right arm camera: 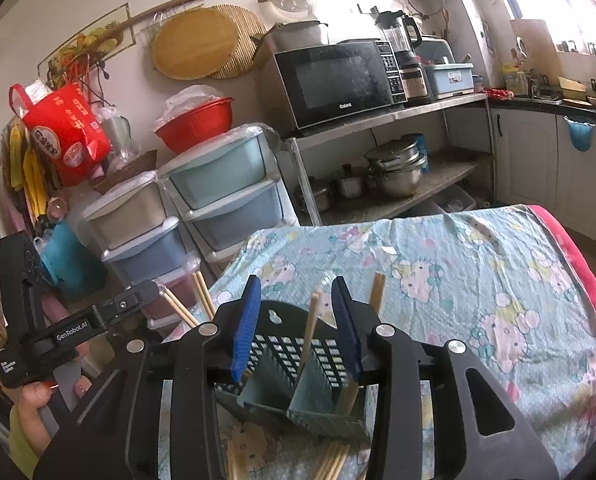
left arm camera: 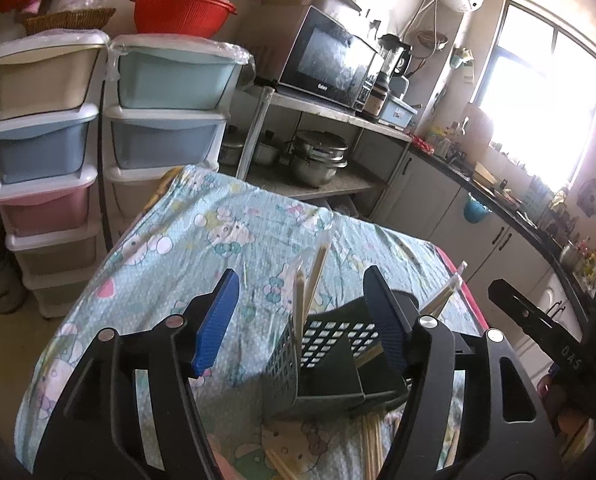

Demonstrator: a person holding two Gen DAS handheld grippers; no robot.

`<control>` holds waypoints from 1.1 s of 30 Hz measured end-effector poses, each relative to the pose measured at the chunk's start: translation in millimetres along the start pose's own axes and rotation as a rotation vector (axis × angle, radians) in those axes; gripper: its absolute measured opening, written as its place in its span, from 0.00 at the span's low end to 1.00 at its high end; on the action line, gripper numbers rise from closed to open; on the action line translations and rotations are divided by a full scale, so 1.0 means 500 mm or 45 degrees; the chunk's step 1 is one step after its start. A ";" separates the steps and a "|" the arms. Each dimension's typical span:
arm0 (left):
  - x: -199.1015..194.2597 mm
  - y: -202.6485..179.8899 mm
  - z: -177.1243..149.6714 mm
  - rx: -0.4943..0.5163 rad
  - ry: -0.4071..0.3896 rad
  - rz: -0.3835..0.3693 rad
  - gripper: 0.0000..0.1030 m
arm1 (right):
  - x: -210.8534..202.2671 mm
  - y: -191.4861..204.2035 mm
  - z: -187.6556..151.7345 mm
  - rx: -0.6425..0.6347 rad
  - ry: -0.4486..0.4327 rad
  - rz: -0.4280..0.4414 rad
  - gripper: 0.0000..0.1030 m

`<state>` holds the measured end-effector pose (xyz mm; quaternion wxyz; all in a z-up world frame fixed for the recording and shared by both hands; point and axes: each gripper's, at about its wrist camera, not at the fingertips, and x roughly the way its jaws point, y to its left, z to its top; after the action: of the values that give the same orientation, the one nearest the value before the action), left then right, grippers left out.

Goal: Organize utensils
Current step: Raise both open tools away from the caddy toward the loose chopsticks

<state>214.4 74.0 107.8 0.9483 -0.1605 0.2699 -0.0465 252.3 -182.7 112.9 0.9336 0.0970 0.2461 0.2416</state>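
A dark perforated utensil caddy (left arm camera: 330,360) stands on the cartoon-print tablecloth (left arm camera: 217,232), with wooden chopsticks (left arm camera: 302,300) upright in its compartments. More chopsticks (left arm camera: 372,440) lie loose on the cloth in front of it. My left gripper (left arm camera: 304,308) is open and empty, its blue pads above and around the caddy's left side. In the right wrist view the caddy (right arm camera: 298,380) sits under my right gripper (right arm camera: 295,320), which is open and empty, with a chopstick (right arm camera: 312,328) standing between its pads. Loose chopsticks (right arm camera: 332,462) lie below.
Stacked plastic drawers (left arm camera: 45,144) stand left of the table. A metal shelf holds a microwave (left arm camera: 330,60) and pots (left arm camera: 318,156). Counter and cabinets (left arm camera: 498,216) run along the right. The other gripper's body (right arm camera: 69,332) shows at the left of the right wrist view.
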 end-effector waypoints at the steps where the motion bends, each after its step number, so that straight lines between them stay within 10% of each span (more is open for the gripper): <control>1: 0.000 0.000 -0.004 -0.001 0.004 0.001 0.64 | 0.000 -0.001 -0.003 0.001 0.004 -0.001 0.35; 18: -0.012 0.000 -0.058 0.025 0.052 0.004 0.88 | -0.020 -0.021 -0.059 0.001 0.072 -0.035 0.52; 33: -0.026 -0.007 -0.117 0.065 0.108 0.008 0.89 | -0.051 -0.032 -0.105 -0.015 0.106 -0.068 0.65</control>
<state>172.3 56.9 68.4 0.9399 -0.1333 0.3091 -0.0571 212.6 -205.8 73.6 0.9292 0.0747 0.2858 0.2219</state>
